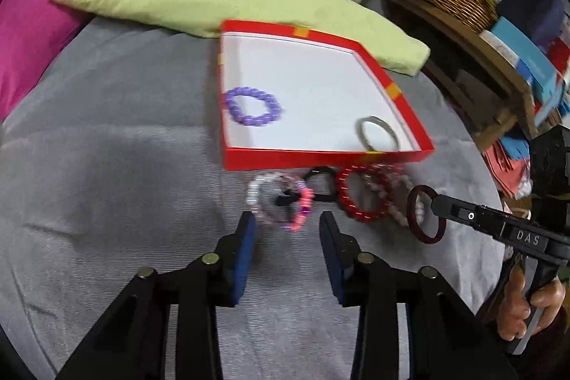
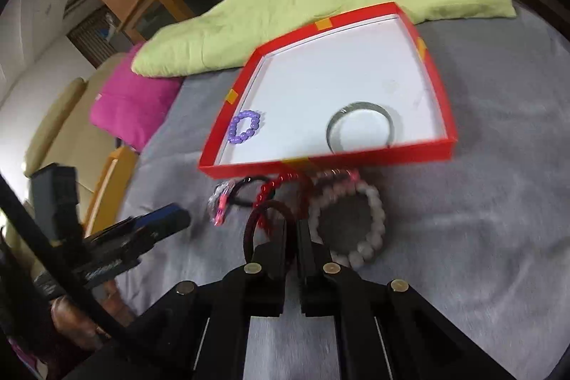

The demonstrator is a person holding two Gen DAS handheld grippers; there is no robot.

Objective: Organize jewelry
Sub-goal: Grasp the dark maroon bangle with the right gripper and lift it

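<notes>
The right gripper (image 2: 292,230) is clamped on a thin dark maroon ring bangle (image 1: 425,214), held tilted on edge beside the shallow red cardboard box (image 1: 320,159). The left gripper (image 1: 286,223) stands apart, empty.

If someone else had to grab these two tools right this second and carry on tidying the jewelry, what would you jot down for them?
Right hand-held gripper: shut on the dark red ring, held just above the grey blanket.
Left hand-held gripper: open, empty, pointing at the pink and white bead bracelet.
Done: purple bead bracelet and silver bangle lie in the red box.
Left: put the ring in, then the red bead bracelet, the pale bead bracelet, the black band and the pink one, all lying in front of the box.
</notes>
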